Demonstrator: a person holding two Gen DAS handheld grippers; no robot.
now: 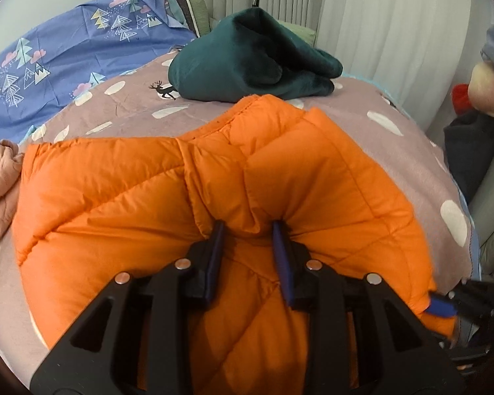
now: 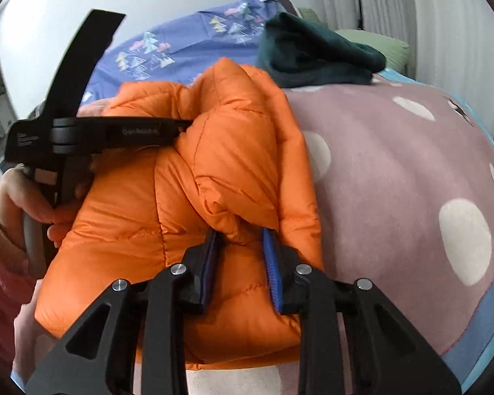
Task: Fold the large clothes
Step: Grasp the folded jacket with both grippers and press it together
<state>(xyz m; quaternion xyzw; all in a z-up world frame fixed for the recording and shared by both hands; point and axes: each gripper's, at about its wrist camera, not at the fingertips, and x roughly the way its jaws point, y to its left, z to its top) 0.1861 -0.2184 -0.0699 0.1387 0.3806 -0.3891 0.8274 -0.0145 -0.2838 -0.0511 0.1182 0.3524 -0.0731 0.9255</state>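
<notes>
Both the left gripper (image 1: 248, 230) and right gripper (image 2: 240, 238) pinch puffy folds of the quilted orange jacket (image 1: 141, 191) on the soft dotted mauve blanket (image 2: 395, 171).

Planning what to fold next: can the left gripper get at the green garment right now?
Probably not yet. The left gripper is shut on a fold of the orange jacket, which lies between it and the green garment. Nothing covers the green garment itself.

One orange jacket (image 1: 214, 177), one green garment (image 1: 247, 62) — two grippers.
</notes>
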